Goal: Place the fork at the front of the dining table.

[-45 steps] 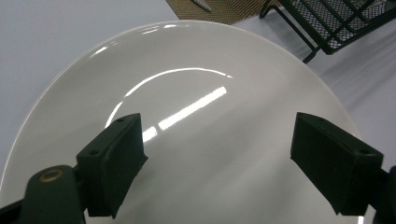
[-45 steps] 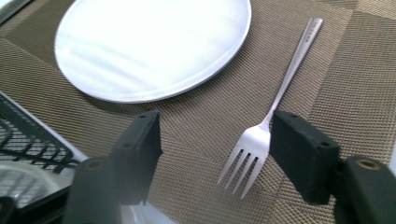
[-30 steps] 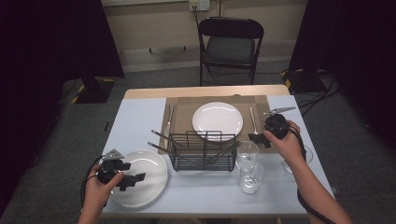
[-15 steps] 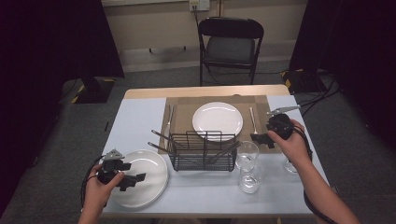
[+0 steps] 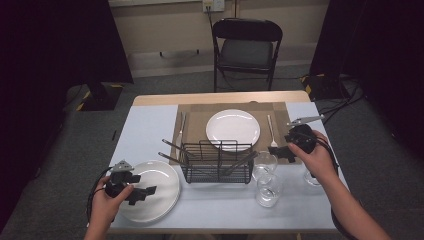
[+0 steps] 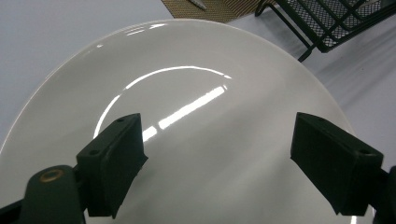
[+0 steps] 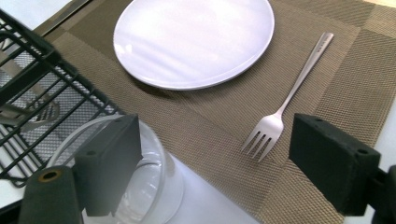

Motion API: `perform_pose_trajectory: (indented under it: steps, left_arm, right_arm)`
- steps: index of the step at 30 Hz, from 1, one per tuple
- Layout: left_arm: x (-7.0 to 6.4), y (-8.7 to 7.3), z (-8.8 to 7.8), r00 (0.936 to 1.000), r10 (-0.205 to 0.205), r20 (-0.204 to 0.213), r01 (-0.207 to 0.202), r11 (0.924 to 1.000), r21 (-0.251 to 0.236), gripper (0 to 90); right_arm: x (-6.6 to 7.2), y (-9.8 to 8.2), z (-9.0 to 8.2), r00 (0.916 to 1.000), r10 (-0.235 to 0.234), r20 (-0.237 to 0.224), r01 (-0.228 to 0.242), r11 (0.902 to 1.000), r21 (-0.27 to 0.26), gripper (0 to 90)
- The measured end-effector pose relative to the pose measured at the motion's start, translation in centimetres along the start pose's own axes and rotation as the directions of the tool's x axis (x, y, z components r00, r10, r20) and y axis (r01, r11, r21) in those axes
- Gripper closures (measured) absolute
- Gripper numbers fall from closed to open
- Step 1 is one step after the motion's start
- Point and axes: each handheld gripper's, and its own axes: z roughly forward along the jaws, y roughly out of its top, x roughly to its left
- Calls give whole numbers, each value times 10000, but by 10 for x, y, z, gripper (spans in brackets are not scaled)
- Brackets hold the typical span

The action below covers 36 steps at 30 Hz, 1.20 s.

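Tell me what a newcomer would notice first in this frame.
Probably the black wire rack at mid-table with utensils poking out, just behind it a white plate on a brown mat. Next, the left gripper open over a second plate near the front left, and the right gripper open beside a glass.

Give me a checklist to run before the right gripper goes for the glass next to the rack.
1. Right gripper open: ok, jaws wide apart in the right gripper view.
2. Near glass lined up: not ok, it sits behind the left jaw, not between both.
3. Fork out of the way: ok, flat on the placemat, apart from the glass.
4. Wire rack clearance: cannot tell, close beside the glass.
5. Left gripper parked: ok, open over the large plate, gripping nothing.
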Motion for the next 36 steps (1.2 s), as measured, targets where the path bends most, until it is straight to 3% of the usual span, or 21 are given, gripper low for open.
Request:
perform_pose_trajectory:
  steps: [36]
  left_arm:
    - [1,-2,0,9998,-167,-112,167,9999,-7,170]
  right_arm:
    - [14,-30,-20,9930,-737,-924,740,9973,-5,169]
